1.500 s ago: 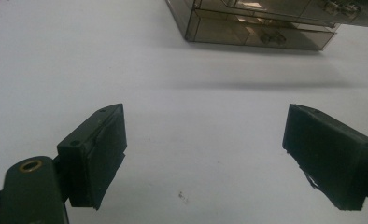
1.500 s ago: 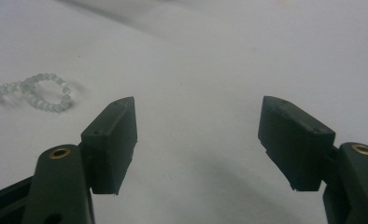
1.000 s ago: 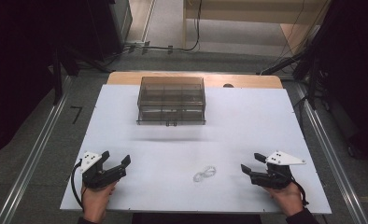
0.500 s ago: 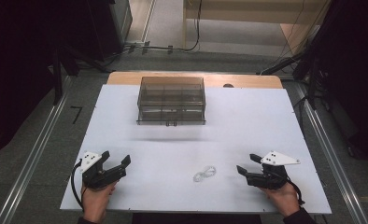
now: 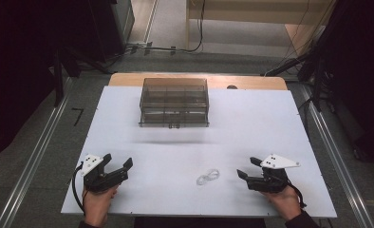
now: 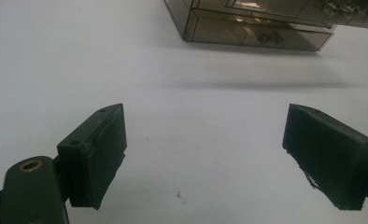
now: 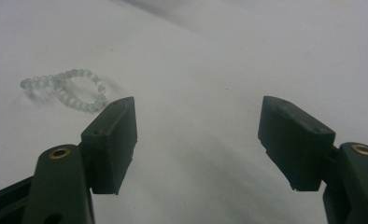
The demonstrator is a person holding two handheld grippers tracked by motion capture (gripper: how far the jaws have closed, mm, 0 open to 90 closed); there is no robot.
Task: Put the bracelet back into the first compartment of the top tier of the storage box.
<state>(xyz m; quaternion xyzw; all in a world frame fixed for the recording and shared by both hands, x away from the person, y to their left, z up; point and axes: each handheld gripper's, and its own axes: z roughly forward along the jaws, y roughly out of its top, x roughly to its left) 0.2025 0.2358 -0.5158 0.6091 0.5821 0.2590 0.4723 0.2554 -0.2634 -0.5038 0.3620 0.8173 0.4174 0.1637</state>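
Overhead light is hitting the white rectangular tabletop (image 5: 251, 137) evenly, w/ the surroundings falling into near-black on both sides. The smoky translucent plastic drawer box (image 5: 174, 102) is casting a soft, faint shadow band toward the near edge; same band is showing in left gripper view. High view is looking a bit soft and grainy, low res. In right gripper view the pale translucent bead bracelet (image 7: 65, 88) is throwing a small diffuse shadow, and the tabletop is going blurry toward the top. Both gripper views' near black jaws are staying underexposed, w/ little surface detail.
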